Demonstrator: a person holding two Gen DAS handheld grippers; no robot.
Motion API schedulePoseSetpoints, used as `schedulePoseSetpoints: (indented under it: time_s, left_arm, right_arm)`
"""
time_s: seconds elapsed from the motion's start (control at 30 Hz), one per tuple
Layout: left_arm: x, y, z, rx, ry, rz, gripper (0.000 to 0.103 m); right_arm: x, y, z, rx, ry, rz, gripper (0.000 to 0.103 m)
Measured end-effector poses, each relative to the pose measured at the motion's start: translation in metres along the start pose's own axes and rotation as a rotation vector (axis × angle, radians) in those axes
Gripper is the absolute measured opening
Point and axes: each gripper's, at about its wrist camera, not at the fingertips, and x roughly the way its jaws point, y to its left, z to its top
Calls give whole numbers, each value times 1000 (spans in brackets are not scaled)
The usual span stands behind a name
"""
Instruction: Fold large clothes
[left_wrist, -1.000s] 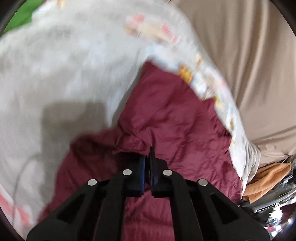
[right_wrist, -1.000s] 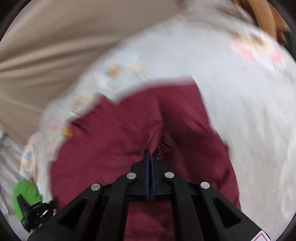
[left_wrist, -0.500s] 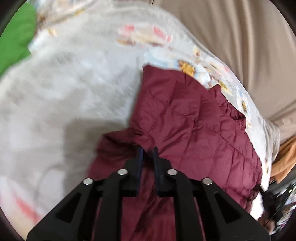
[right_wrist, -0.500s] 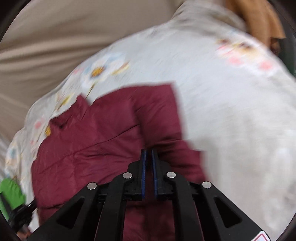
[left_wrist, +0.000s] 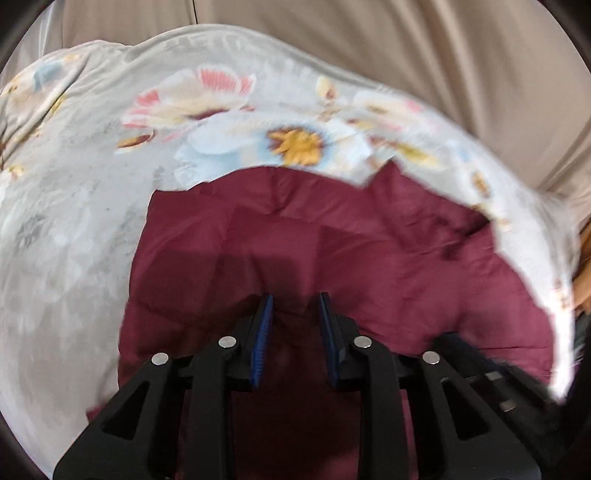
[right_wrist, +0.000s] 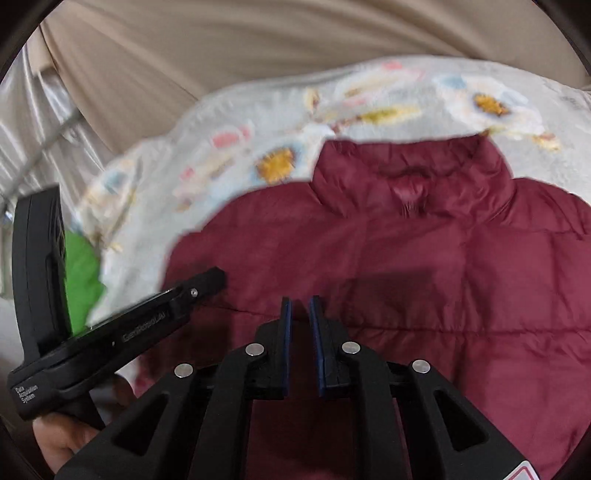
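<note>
My left gripper (left_wrist: 295, 299) has its jaws apart, with nothing between the blue pads (left_wrist: 263, 332) but open air over the maroon puffer jacket (left_wrist: 332, 258). The jacket lies spread on a floral bedsheet (left_wrist: 92, 221), directly ahead of and beneath my left jaws; its quilted fabric fills the space from the jaw tips forward to where the flower print begins. To the right of my left jaws, low in that view, a dark blurred black shape crosses the jacket's edge; it is too smeared to tell exactly which part of the other tool it is.

My right gripper (right_wrist: 300, 301) also has its jaws apart, a narrower gap, and they grip nothing. They hover over the body of the jacket (right_wrist: 424, 277), whose stand-up collar (right_wrist: 410, 181) sits ahead of the jaws and slightly to the right, with a small hanging loop at its inner centre. To the left of my right jaws, the left gripper (right_wrist: 218, 275) reaches in over the jacket's edge, its handle held by my hand (right_wrist: 62, 439) at the lower left. Beyond it, further left, a green cloth (right_wrist: 81, 280) lies against the bedsheet (right_wrist: 240, 122). Beige curtain folds (right_wrist: 221, 37) hang behind the bed, far ahead of both jaws.
</note>
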Motion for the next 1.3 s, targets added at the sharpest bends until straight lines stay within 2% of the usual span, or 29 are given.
schedulePoseSetpoints:
  time_s: [0.03, 0.1, 0.13, 0.17, 0.23, 0.3, 0.37, 0.4, 0.47, 0.53, 0.57, 0.63, 0.7, 0.73, 0.83, 0.87, 0.9, 1.0, 1.1, 1.2, 1.3]
  left_arm:
    - [6, 6, -1, -7, 4, 6, 26]
    - [12, 26, -4, -52, 0, -22, 25]
    - [13, 36, -5, -71, -5, -26, 20]
    - [14, 45, -7, -86, -6, -44, 17]
    - [14, 52, -10, -101, -12, -82, 10]
    - [14, 50, -12, -81, -15, -71, 9]
    - [7, 42, -10, -73, -4, -16, 9]
    - [-3, 36, -8, -86, -3, -1, 10]
    - [-20, 26, -9, -92, -36, -62, 15]
    - [-27, 9, -17, -40, -28, -30, 30]
    - [-23, 5, -22, -20, -5, -14, 32]
    - [-8, 12, -37, -20, 40, -3, 31]
    - [-7, 30, -48, -57, 15, -74, 26]
    - [-10, 34, -49, -60, 16, -78, 20]
    - [-27, 35, -43, -50, 16, -49, 20]
    - [-34, 33, -38, -52, 2, -48, 20]
    - [-42, 29, -31, -54, -21, -66, 21]
    - [-52, 10, -1, -49, -62, -114, 27]
    - [-41, -17, 28, -7, -80, -140, 29]
    - [-4, -40, 47, 70, -58, -70, 31]
    - [39, -31, 55, 16, 22, -11, 31]
  right_arm:
    - [-2, -19, 0, 25, -10, -10, 0]
    - [-21, -82, -3, 153, -70, -57, 0]
    - [-26, -104, -4, 205, -92, -50, 0]
    - [-43, -140, -12, 288, -125, -75, 0]
    - [-70, -185, -27, 371, -166, -135, 0]
    - [-87, -199, -35, 426, -183, -172, 0]
    - [-102, -184, -35, 405, -189, -257, 0]
    - [-107, -172, -34, 365, -193, -263, 6]
    - [-110, -143, -32, 285, -195, -221, 6]
    - [-104, -126, -39, 229, -164, -224, 5]
    - [-97, -127, -46, 223, -143, -252, 3]
    - [-94, -149, -68, 277, -109, -278, 0]
    - [-109, -176, -95, 408, -124, -190, 0]
    - [-114, -177, -101, 424, -123, -188, 0]
    - [-129, -168, -104, 374, -86, -261, 0]
    - [-136, -161, -100, 357, -90, -287, 0]
    - [-139, -155, -91, 334, -111, -280, 4]
    - [-141, -135, -49, 287, -158, -208, 4]
    - [-118, -119, 1, 229, -160, -123, 4]
    - [-76, -100, 39, 151, -99, -96, 3]
    - [-40, -77, 55, 94, -45, -31, 4]
